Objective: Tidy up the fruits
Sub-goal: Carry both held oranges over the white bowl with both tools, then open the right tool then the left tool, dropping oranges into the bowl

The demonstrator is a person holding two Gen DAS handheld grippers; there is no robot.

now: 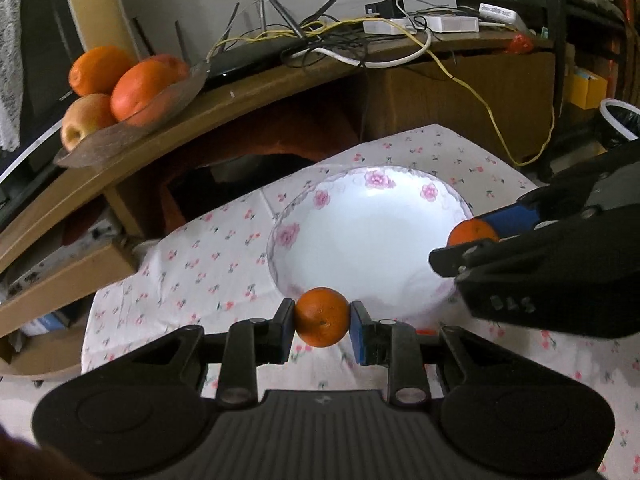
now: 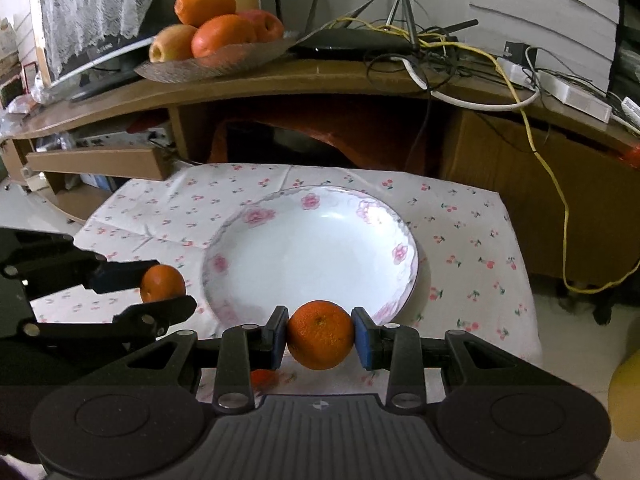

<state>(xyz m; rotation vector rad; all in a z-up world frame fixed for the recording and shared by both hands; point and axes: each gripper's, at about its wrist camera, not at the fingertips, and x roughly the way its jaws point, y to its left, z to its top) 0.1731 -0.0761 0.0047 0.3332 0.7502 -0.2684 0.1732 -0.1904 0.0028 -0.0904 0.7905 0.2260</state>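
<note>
My left gripper [image 1: 322, 322] is shut on a small orange [image 1: 322, 316], held just above the near rim of a white floral plate [image 1: 360, 236]. My right gripper [image 2: 320, 336] is shut on a second small orange [image 2: 320, 334], held at the plate's [image 2: 312, 252] near rim. In the left wrist view the right gripper [image 1: 472, 236] with its orange [image 1: 474, 232] is at the plate's right edge. In the right wrist view the left gripper [image 2: 162, 284] with its orange [image 2: 162, 282] is left of the plate. The plate's inside is bare.
The plate sits on a cherry-print cloth [image 2: 460, 240] over a low table. Behind is a wooden desk [image 2: 320, 76] with a dish of oranges and apples [image 2: 212, 36], a router and tangled cables [image 2: 420, 44]. A yellow cable [image 2: 556, 184] hangs at the right.
</note>
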